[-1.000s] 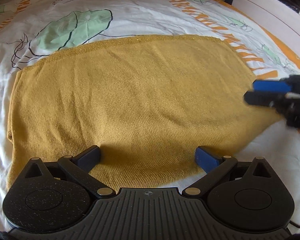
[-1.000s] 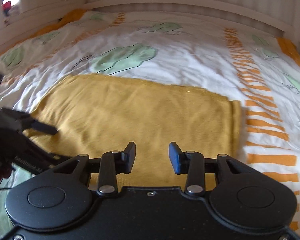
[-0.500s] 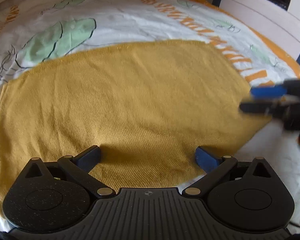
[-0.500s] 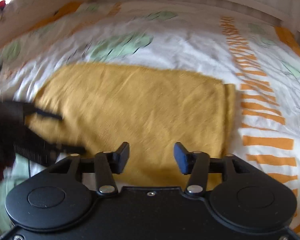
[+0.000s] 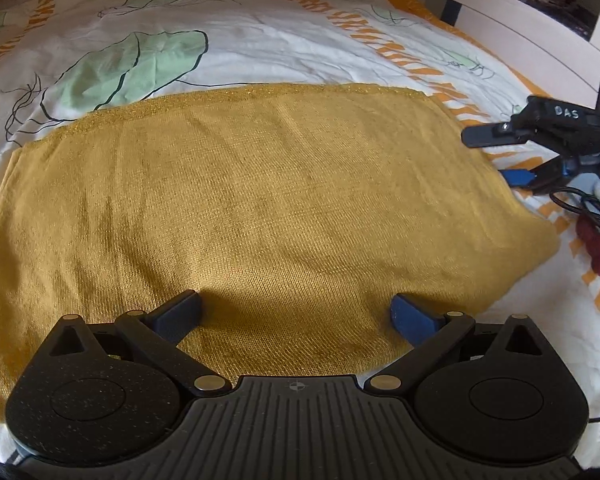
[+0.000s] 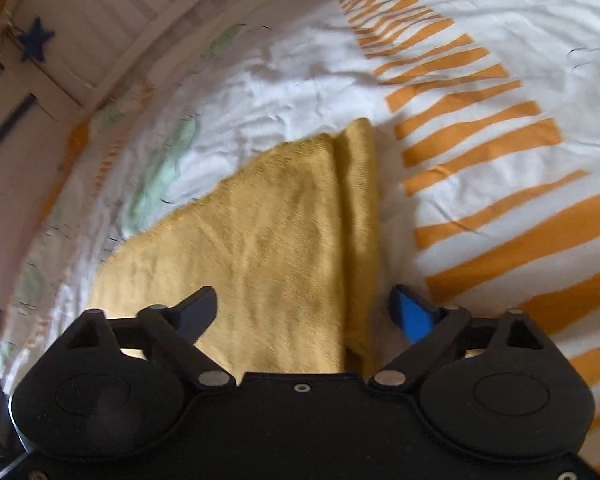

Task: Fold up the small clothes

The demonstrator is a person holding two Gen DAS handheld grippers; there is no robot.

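A mustard-yellow knit garment lies flat and folded on the patterned bedsheet. My left gripper hovers open over its near edge, its fingers wide apart with nothing between the pads. In the left wrist view my right gripper sits just off the garment's right edge, rolled so one finger is above the other. In the right wrist view my right gripper is opening wide above the garment, straddling its folded side strip; the pads do not press the cloth.
The white bed rail curves along the far right, and slatted rails show in the right wrist view. A dark cable and a red-and-white knit item hang beside my right gripper.
My right gripper has opened from narrow to wide, rolled about its axis and swung toward the garment's folded side edge. The left gripper has stayed over the near edge.
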